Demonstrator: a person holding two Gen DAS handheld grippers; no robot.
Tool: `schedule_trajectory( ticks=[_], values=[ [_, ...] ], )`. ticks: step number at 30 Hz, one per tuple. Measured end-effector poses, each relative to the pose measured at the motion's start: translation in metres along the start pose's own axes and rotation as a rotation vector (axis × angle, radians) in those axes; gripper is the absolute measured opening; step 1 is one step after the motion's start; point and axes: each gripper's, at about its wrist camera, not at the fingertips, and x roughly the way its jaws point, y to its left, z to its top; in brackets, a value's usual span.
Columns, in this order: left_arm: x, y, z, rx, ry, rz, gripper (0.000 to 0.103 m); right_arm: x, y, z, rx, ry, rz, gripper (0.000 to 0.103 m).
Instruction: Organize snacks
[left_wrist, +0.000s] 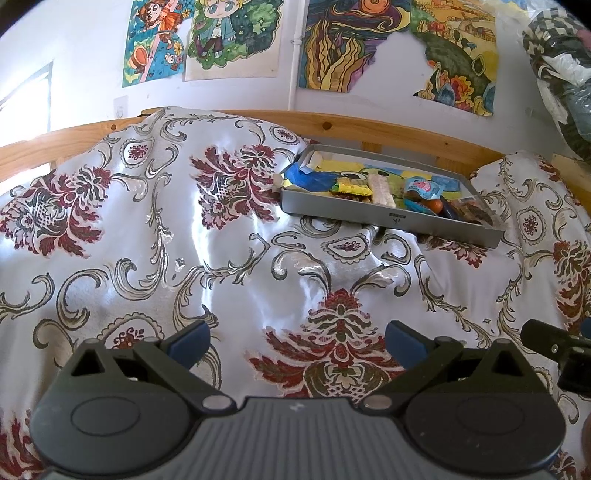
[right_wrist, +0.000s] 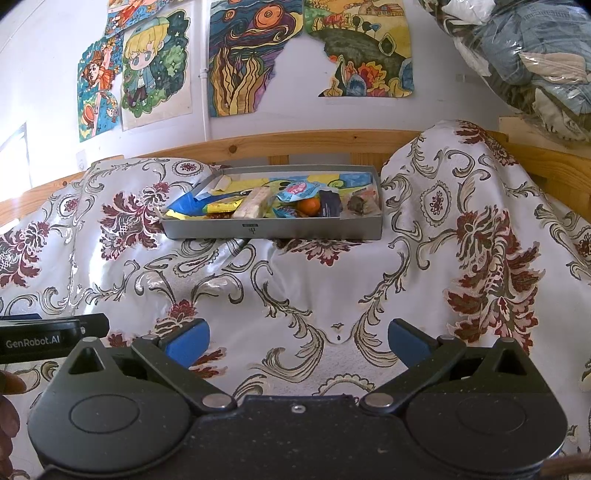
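Holding both my left tongs (left_wrist: 297, 341) and right tongs (right_wrist: 298, 341) spread empty, I'd pinch light, crinkly snack packets (right_wrist: 295, 192) in the shallow grey tray (right_wrist: 295, 229) by their edges.

We see a glossy satin cloth (right_wrist: 295, 288) under the matt grey tray (right_wrist: 295, 227); behind the tray, a smooth varnished wooden rail (right_wrist: 295, 142) and paper drawings (right_wrist: 243, 59).
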Motion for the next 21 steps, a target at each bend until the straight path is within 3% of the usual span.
schedule_trajectory(
  ticks=[21],
  values=[
    [-0.0008, -0.0007, -0.0007, 0.005, -0.001, 0.002, 0.102, 0.0003, -0.0003, -0.0002, 0.005, 0.004, -0.001, 0.102]
  ],
)
